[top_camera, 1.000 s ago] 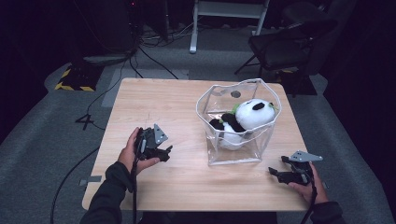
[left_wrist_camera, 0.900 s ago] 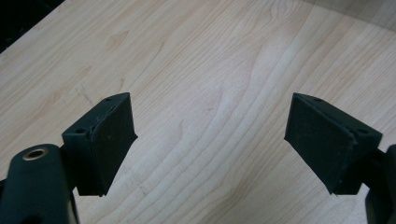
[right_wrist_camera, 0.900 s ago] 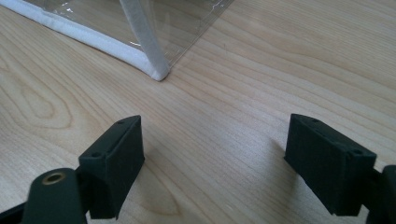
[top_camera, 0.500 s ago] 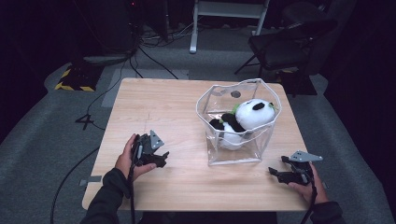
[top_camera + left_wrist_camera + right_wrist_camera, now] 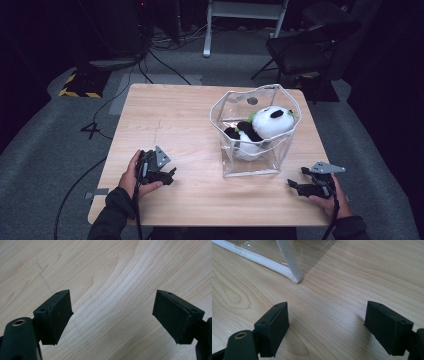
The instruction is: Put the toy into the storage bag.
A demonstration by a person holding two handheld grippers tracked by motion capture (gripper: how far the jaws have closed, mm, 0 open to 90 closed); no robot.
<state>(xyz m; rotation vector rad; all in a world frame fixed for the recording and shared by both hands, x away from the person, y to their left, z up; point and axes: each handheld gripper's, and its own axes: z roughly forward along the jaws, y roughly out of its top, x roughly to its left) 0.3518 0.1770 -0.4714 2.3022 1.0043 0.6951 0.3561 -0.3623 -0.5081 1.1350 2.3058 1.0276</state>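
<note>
Both claws are wide and empty. With your right claw (image 5: 296, 184), reach ahead-left for the clear bag's (image 5: 250, 165) white-trimmed corner (image 5: 297, 278); left claw (image 5: 170, 176) steadies.

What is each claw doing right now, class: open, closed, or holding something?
Left claw: open, holding nothing, over the bare light wooden table.
Right claw: open, holding nothing, near a corner of the clear white-edged plastic bag.

no readable text, labels, brands or numbers on anything here.
</note>
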